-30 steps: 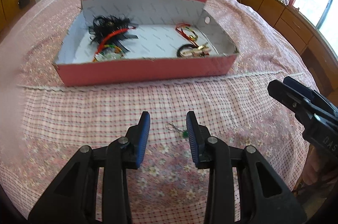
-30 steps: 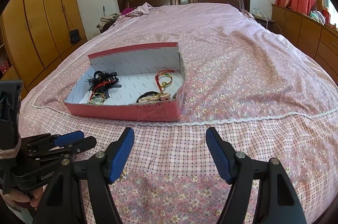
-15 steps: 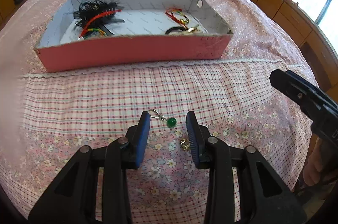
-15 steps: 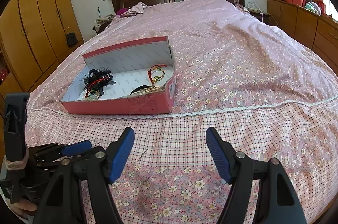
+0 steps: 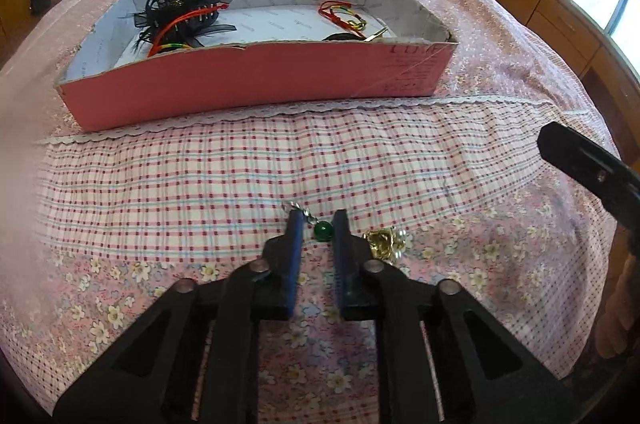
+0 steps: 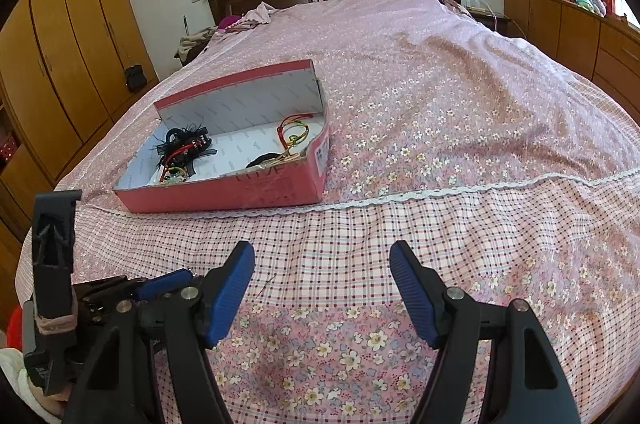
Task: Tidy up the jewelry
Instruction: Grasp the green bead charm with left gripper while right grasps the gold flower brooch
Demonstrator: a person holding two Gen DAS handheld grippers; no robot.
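Left tongs nearly clenched around green bead earring on bed, pickup step; next, squeeze and lift toward pink box ahead; right tongs released.

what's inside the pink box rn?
Inside the pink box: a black feathery hair-accessory tangle with red-orange strands at the left, a red-green-gold cord bracelet at the right, and a dark band with a gold piece by the front wall. That wall hides the floor behind it.

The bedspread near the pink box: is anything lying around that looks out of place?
Yes. A green bead earring and a gold trinket lie loose on the bedspread, outside the pink box that holds the other jewelry. The left gripper straddles the earring.
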